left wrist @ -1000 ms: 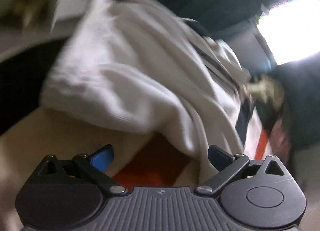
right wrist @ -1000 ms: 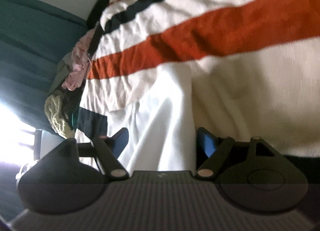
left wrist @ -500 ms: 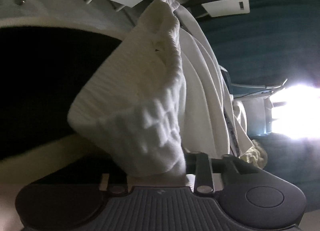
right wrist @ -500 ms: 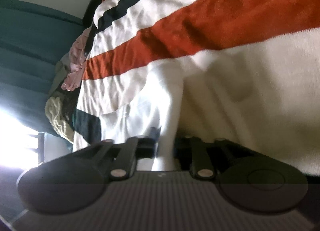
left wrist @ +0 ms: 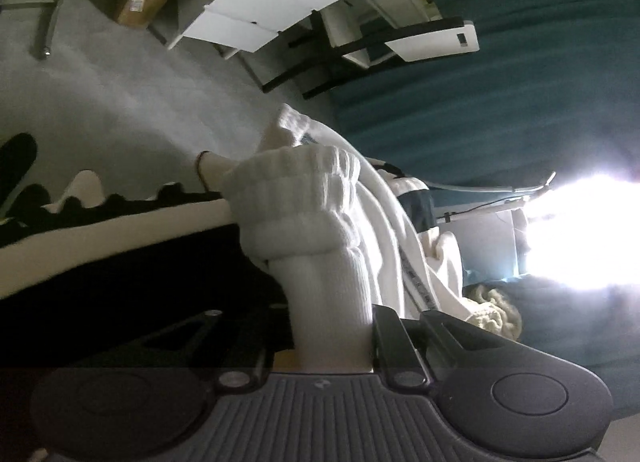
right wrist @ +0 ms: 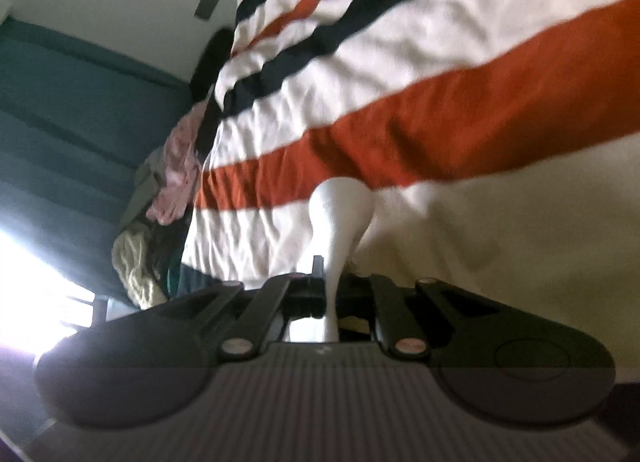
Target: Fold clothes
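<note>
Sweater (right wrist: pixel 460 74), cream knit with orange and navy stripes, fills the right wrist view, spread close before the camera. Ribbed cuff (left wrist: pixel 296 202) of its sleeve bunches in the left wrist view. Both tools sit rolled sideways, room tilted. Left gripper (left wrist: pixel 332 338) is clamped on the cuff. Right gripper (right wrist: pixel 332 294) is pinched narrow on 1 cream fold (right wrist: pixel 340 214).

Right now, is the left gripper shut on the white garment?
Shut: the left gripper pinches the white garment, whose ribbed cuff bunches just past the fingers.
</note>
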Motion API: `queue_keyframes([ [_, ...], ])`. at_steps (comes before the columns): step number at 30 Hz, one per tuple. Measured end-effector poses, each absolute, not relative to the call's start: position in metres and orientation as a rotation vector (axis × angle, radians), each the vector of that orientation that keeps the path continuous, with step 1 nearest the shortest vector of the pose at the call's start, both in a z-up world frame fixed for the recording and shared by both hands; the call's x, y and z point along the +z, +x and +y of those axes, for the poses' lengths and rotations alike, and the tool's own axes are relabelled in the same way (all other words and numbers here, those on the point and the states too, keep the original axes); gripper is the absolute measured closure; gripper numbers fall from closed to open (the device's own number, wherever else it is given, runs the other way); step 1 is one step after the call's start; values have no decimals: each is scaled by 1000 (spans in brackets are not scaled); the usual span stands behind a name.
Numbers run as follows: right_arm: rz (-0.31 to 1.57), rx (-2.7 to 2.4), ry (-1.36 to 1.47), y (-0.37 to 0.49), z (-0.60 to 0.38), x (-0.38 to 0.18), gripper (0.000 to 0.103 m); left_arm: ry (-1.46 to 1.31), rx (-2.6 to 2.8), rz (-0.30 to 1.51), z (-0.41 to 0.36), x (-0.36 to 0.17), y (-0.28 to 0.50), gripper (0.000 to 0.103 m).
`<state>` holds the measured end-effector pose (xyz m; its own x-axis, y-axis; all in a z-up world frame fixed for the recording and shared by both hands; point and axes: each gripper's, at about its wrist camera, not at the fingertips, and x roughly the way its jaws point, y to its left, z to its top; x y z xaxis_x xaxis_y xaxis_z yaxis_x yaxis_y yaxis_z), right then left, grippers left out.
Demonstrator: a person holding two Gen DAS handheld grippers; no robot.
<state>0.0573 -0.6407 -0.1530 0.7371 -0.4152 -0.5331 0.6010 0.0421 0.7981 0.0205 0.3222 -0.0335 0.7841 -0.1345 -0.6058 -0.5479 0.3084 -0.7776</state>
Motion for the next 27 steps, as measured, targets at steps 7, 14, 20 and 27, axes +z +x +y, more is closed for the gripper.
queue_keyframes([
  [7, 333, -934, 1411, 42, -645, -177, 97, -1233, 343, 772, 362, -82, -2, 89],
  [14, 390, -963, 1309, 49, -642, -162, 72, -1192, 323, 743, 363, -58, -12, 50],
  [20, 343, -1034, 1074, 49, -631, -126, 20, -859, 379, 688, 327, 4, -29, 15],
  [27, 240, -806, 717, 66, -577, -66, 19, -439, 301, 605, 232, 51, -9, 7],
])
